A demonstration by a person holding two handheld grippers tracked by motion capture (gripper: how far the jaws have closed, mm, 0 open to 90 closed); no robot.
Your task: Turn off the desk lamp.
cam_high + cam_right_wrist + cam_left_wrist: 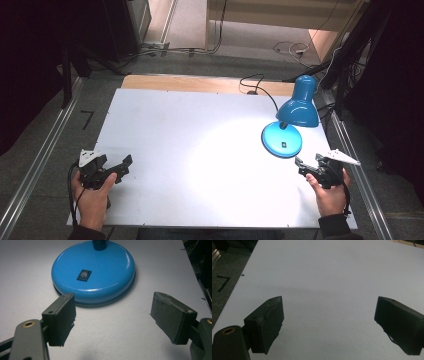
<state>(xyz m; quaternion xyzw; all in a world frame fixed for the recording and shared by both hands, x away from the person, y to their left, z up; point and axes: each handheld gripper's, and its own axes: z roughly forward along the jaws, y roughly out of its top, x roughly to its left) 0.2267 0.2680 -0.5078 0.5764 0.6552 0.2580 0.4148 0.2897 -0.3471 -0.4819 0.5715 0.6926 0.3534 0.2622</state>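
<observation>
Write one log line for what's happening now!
lamp: lit, on table | right tool: open, near lamp base | left tool: open, empty

The lit blue metal desk lamp [296, 112] throws a bright pool onto the white matte tabletop [200, 150], glare washing out its centre. Surroundings sit dark and murky. The high view is soft and grainy; in the gripper views, the near black jaws blur slightly.
</observation>
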